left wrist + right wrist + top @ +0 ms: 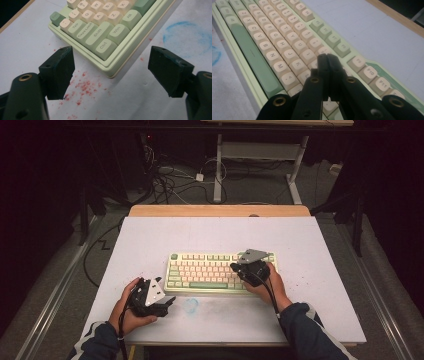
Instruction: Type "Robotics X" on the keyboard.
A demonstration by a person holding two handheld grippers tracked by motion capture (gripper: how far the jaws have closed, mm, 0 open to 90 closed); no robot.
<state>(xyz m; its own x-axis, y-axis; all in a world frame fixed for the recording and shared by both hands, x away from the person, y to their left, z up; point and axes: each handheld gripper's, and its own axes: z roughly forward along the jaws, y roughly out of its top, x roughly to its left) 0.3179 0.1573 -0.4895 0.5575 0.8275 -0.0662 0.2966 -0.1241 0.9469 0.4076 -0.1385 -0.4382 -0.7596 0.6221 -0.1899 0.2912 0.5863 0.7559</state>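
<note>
A pale green keyboard [205, 271] with cream and green keys lies in the middle of the white table [150, 240]. My left gripper [169, 300] is open, just off the keyboard's near left corner [110, 70], with its pads [60, 67] wide apart and nothing between them. My right gripper [236, 267] is shut with nothing held, its tips [327, 58] hovering over the cream keys [294, 46] in the right half of the keyboard [259, 60]. Whether the tips touch a key I cannot tell.
A faint blue ring mark [190, 305] is on the table in front of the keyboard, also in the left gripper view as a blue ring [187, 37]. Red crumbs [83, 86] are scattered near the left gripper. The table's wooden far edge [220, 210] lies beyond; cables [165, 182] cover the floor.
</note>
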